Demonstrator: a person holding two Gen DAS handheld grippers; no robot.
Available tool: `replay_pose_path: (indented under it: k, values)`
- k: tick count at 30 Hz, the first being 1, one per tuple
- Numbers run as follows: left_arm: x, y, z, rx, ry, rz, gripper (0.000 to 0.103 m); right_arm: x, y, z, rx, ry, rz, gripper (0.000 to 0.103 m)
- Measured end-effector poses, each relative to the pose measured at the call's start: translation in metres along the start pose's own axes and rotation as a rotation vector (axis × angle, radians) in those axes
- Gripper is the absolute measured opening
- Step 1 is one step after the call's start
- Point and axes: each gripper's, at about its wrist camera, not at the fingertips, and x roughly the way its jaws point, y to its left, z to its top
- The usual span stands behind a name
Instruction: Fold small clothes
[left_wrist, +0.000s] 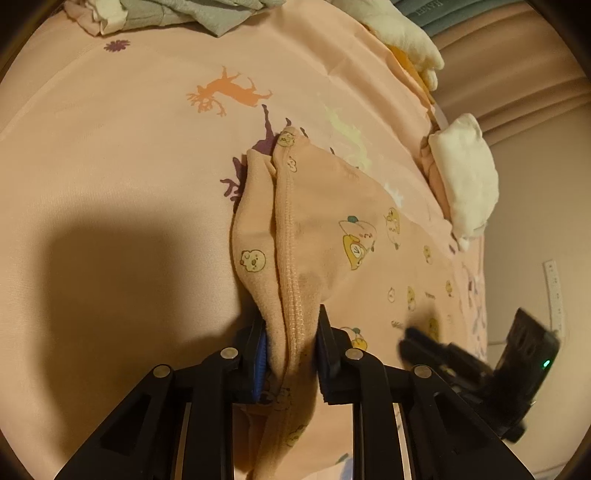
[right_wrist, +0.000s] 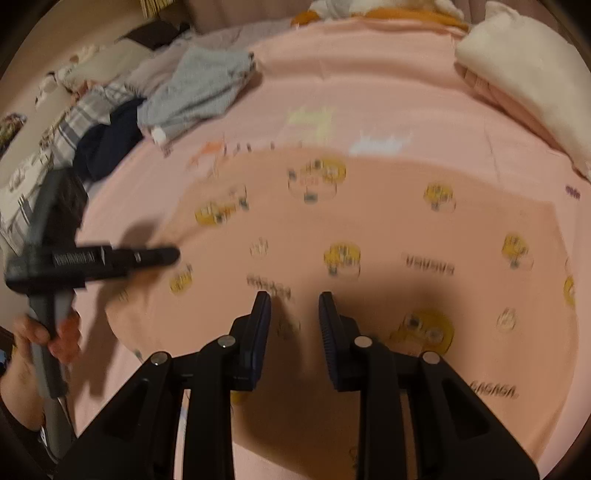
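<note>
Peach cotton printed with small yellow cartoon figures makes up the small garment, which lies spread on a pink bed sheet patterned with deer; the left gripper is clamped on a bunched fold of the garment along its stitched hem, lifting that edge off the sheet while the rest trails flat toward the right; the right gripper hangs just above the flat part of the garment with its jaws apart and nothing between them; that view is blurred; in the right wrist view the left gripper shows at the left edge, gripped by the person's hand; a folded cream cloth sits at the sheet's right edge; a heap of grey and plaid clothes lies at the far left.
</note>
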Motion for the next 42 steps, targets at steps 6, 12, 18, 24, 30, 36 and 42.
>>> replay_pose_path:
  k: [6, 12, 18, 24, 30, 36, 42]
  values:
    - [-0.009, -0.009, 0.001, -0.008, -0.023, 0.012, 0.016, -0.021, 0.001, -0.012, 0.043, -0.044, 0.048, 0.026]
    - [-0.016, -0.030, 0.003, 0.001, -0.052, 0.025, 0.013, -0.018, 0.005, -0.034, 0.019, -0.019, 0.057, 0.026]
    - [-0.025, -0.089, 0.005, 0.123, -0.083, 0.031, 0.012, -0.043, -0.035, -0.031, 0.216, -0.114, 0.182, 0.029]
    - [0.002, -0.158, -0.004, 0.281, -0.074, 0.080, 0.010, -0.055, -0.096, -0.029, 0.500, -0.203, 0.409, 0.031]
    - [0.056, -0.194, -0.024, 0.396, 0.040, 0.097, 0.010, -0.049, -0.122, -0.031, 0.666, -0.217, 0.549, 0.061]
    - [0.059, -0.178, -0.037, 0.390, 0.093, 0.079, 0.010, -0.038, -0.120, -0.020, 0.662, -0.151, 0.528, 0.062]
    - [0.022, -0.137, -0.038, 0.335, 0.042, 0.121, 0.010, -0.012, -0.095, 0.013, 0.488, -0.043, 0.406, 0.061]
